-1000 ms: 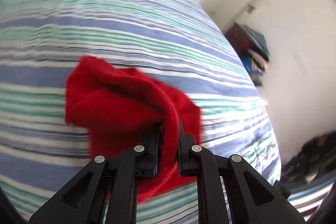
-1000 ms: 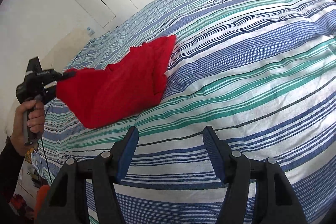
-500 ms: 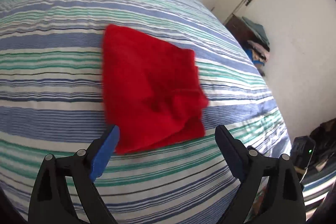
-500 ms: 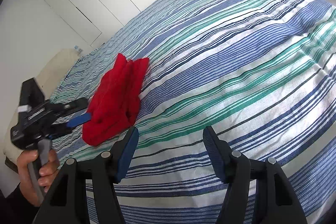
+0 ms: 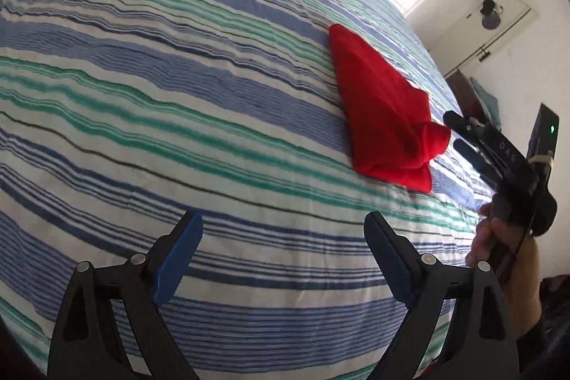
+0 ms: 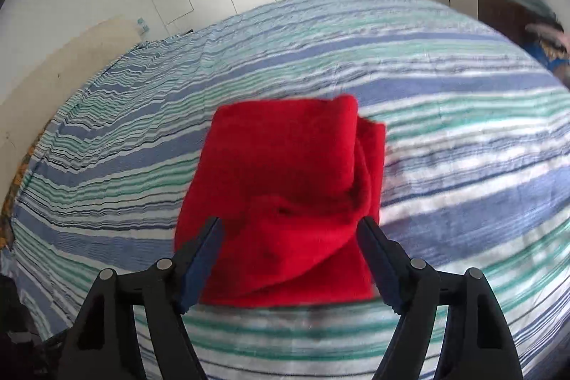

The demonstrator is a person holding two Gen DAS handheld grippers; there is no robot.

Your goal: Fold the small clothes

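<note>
Right hand-held gripper (image 6: 288, 234), jaws just widened, straddles red cloth (image 6: 285, 194) on bed (image 6: 463, 130); left hand-held gripper (image 5: 283, 232) released, cloth at its 2 o'clock.

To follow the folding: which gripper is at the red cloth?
The right gripper: its jaws, just opening, straddle the near end of the red cloth. The left gripper, just opened too, is over striped bedcover, apart from it.
</note>
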